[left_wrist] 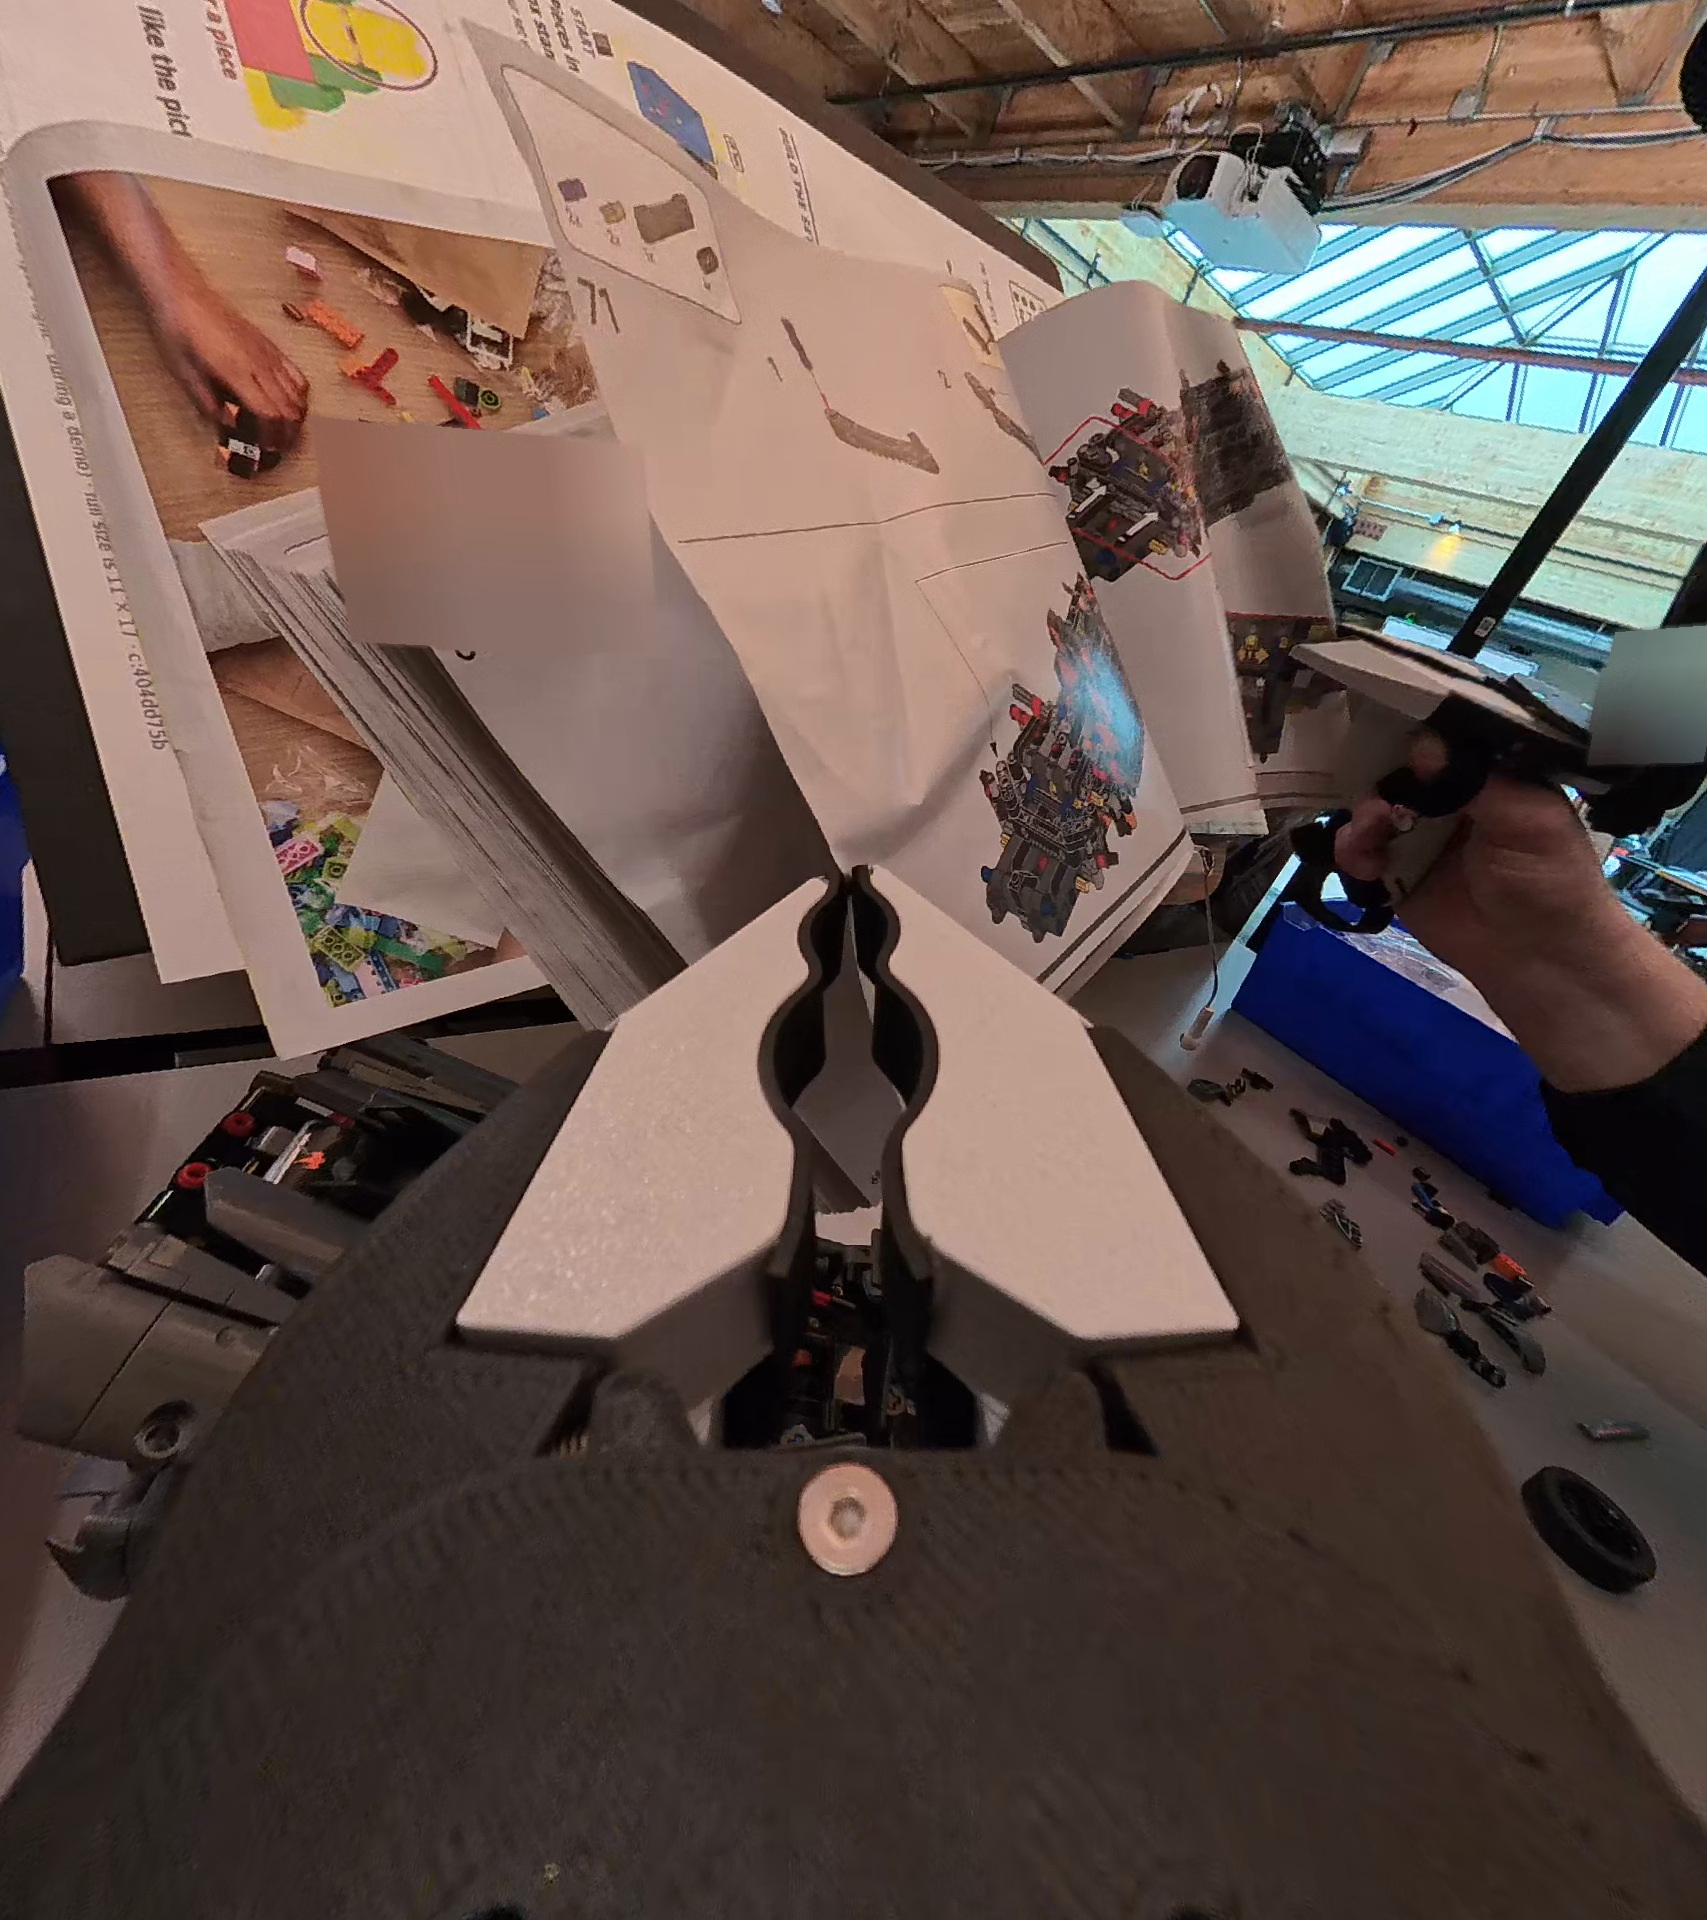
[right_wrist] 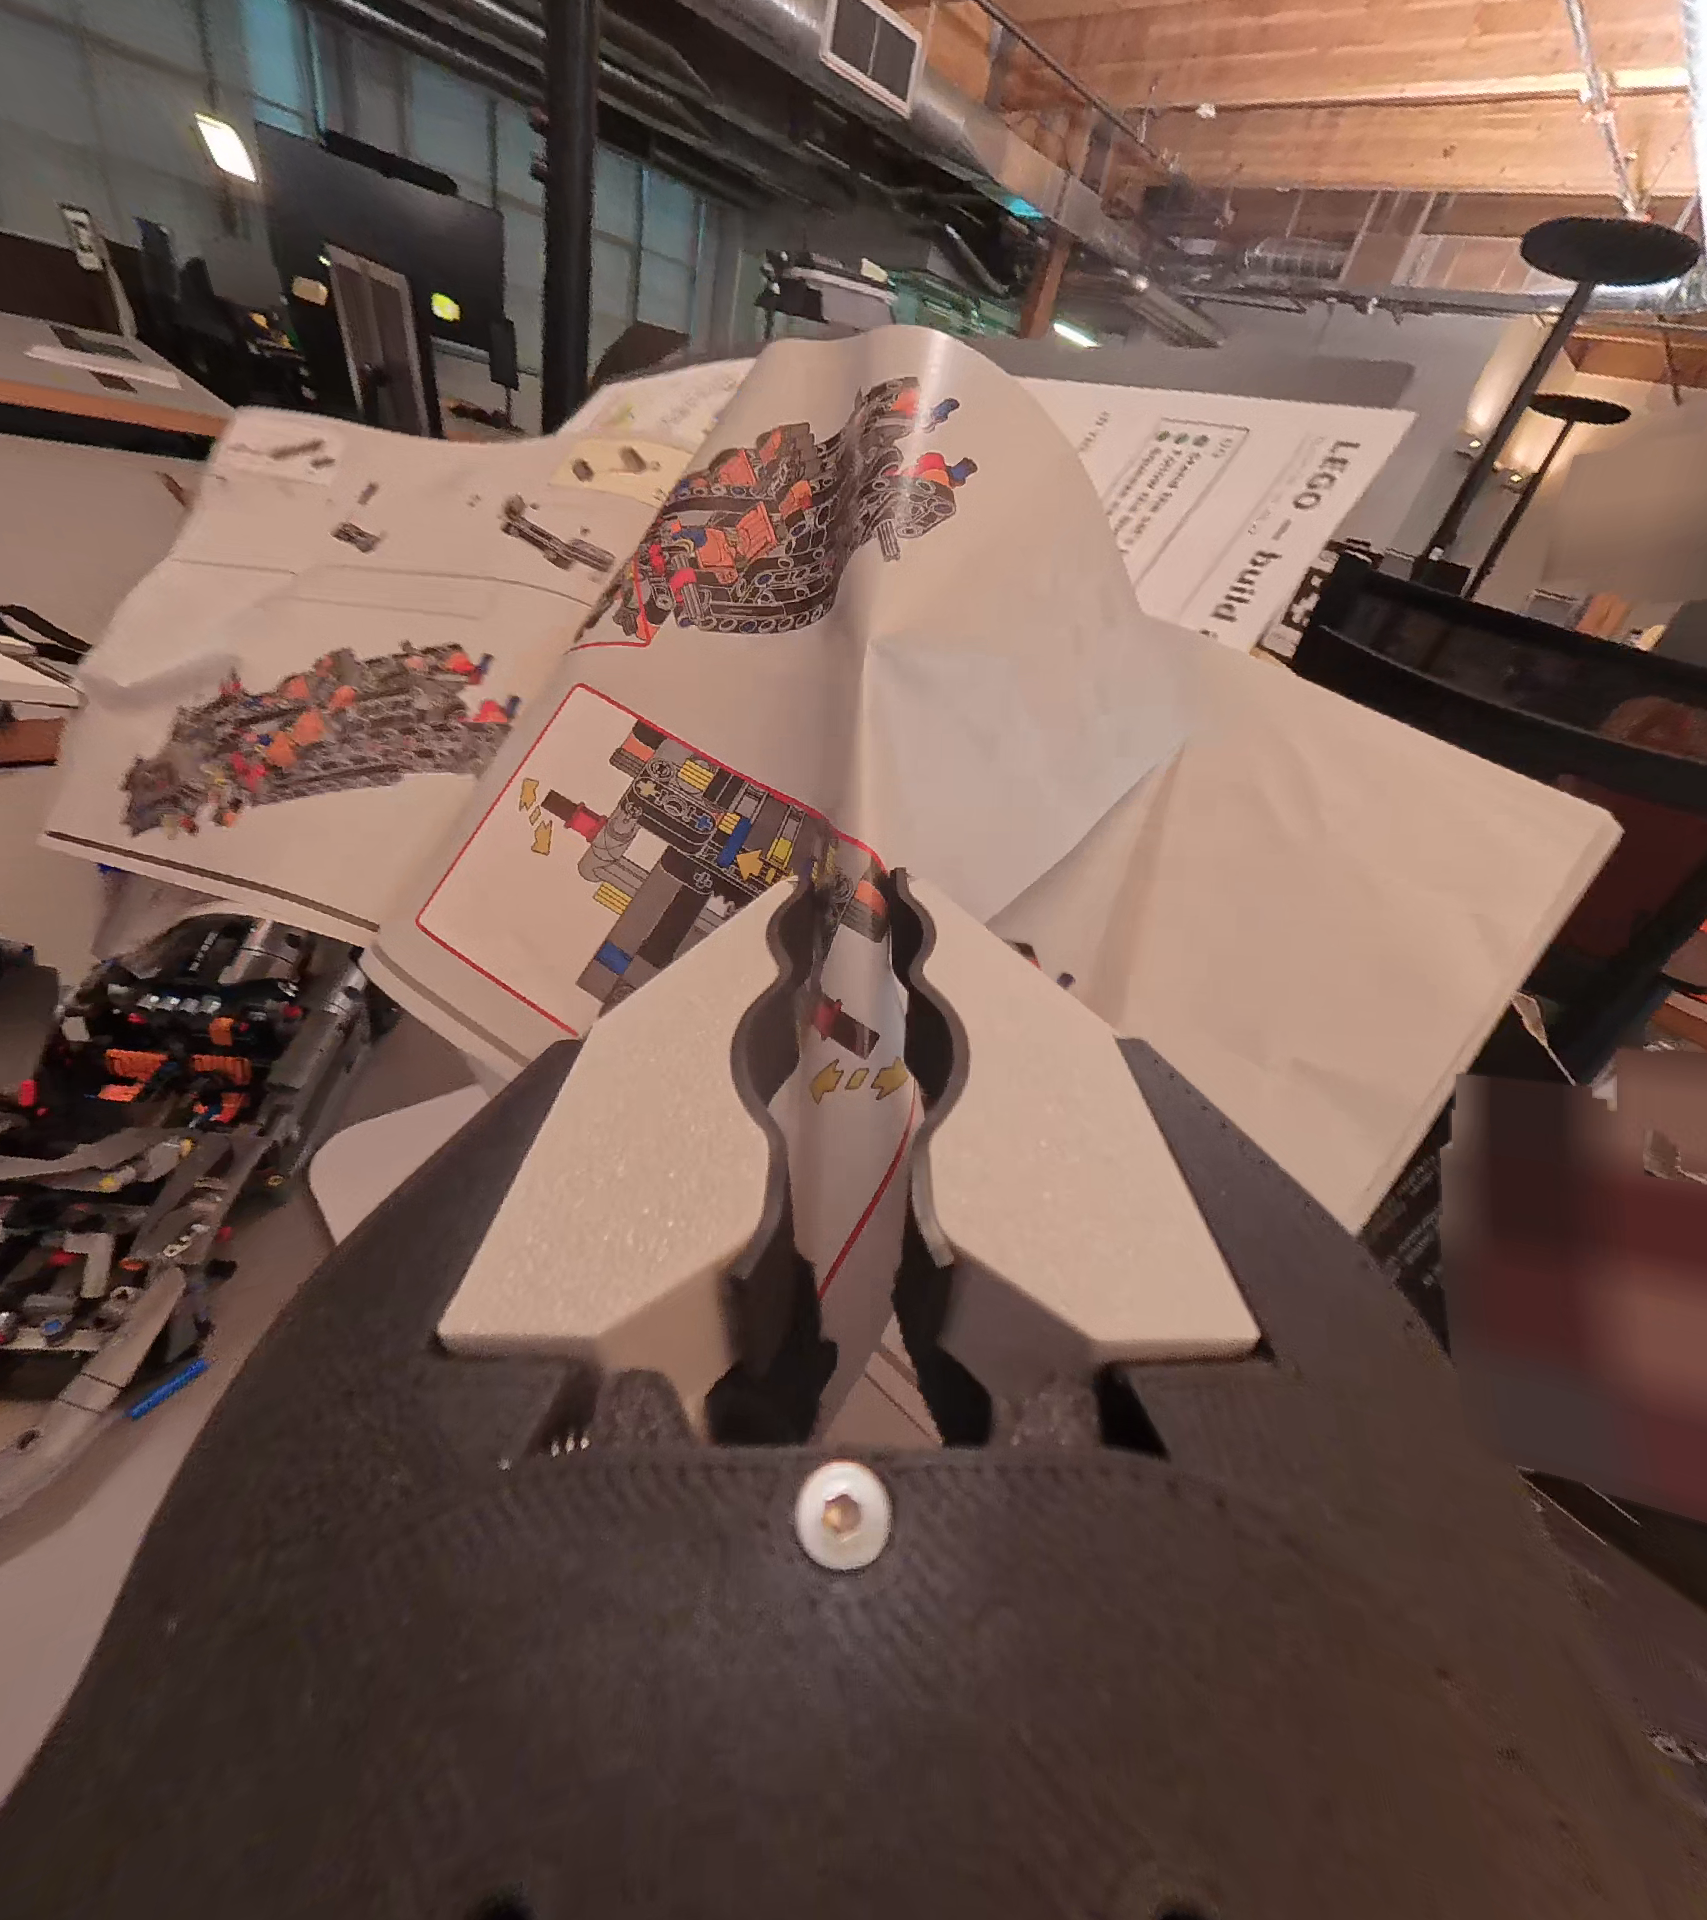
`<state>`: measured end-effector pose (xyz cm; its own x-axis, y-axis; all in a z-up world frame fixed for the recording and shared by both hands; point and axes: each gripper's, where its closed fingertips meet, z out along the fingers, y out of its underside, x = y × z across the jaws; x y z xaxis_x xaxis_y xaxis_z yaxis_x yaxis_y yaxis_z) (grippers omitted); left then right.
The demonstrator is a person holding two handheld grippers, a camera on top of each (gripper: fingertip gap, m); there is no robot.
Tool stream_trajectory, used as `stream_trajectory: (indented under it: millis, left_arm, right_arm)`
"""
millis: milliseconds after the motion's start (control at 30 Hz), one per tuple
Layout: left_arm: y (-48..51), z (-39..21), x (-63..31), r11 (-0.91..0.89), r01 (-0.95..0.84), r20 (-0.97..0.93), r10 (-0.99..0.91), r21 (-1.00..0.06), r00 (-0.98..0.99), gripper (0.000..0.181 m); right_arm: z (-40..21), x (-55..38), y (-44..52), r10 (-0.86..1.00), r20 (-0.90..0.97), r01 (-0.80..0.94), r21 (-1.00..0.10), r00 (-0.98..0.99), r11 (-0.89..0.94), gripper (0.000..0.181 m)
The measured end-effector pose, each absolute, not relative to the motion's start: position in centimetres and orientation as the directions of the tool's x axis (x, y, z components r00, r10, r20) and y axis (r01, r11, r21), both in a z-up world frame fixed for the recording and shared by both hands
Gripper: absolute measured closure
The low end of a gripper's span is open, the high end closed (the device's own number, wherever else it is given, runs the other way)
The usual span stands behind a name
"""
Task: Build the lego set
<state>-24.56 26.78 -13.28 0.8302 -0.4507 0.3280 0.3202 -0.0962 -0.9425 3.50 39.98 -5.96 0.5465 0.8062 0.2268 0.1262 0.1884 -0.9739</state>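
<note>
**Two grippers, one thin page: instruction booklet held aloft over half-built model**

While the partly built grey-and-black lego vehicle with orange and red pins [right_wrist: 116,1164] sits on the pale desk [right_wrist: 28,1704] at lower left, both grippers are busy with the white paper instruction booklet [left_wrist: 890,582] raised above it. The left gripper [left_wrist: 851,883] has its grey fingers pressed together on a page's lower edge; the right gripper [right_wrist: 844,894] is pinched on another, already creased and bulging.

Pulling the two apart or twisting could well tear or further crumple the sheet, and a slipped page might flop down onto the model. Loose dark lego parts [left_wrist: 1451,1257] and a small black tyre [left_wrist: 1589,1527] lie near a blue plastic bin [left_wrist: 1420,1049], where a swinging booklet could scatter them.
</note>
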Motion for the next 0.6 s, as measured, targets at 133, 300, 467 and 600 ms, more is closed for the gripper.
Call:
stream_trajectory:
  millis: [133,300,467,600]
  left_arm:
    - [26.8,-13.3,-24.6,-0.092,0.306,0.315,-0.441,-0.947,0.840,0.181]
    - [26.6,-12.4,-25.3,-0.031,0.256,0.248,-0.380,-0.966,0.891,0.166]
    - [25.7,-10.1,-22.7,0.065,0.033,0.006,-0.374,-0.997,0.927,0.140]
    - [25.8,-10.6,-18.6,0.077,-0.148,-0.167,-0.423,-0.986,0.891,0.128]
  right_arm:
    - [-5.3,2.6,38.6,0.834,0.231,0.100,-0.973,0.502,0.209,0.170]
    - [-4.0,0.4,35.6,0.878,0.234,0.044,-0.970,0.418,0.238,0.168]
    - [-4.0,-3.4,31.7,0.919,0.226,0.020,-0.973,0.323,0.232,0.163]
    - [-5.1,-7.1,26.8,0.978,0.183,-0.009,-0.983,0.100,0.185,0.127]
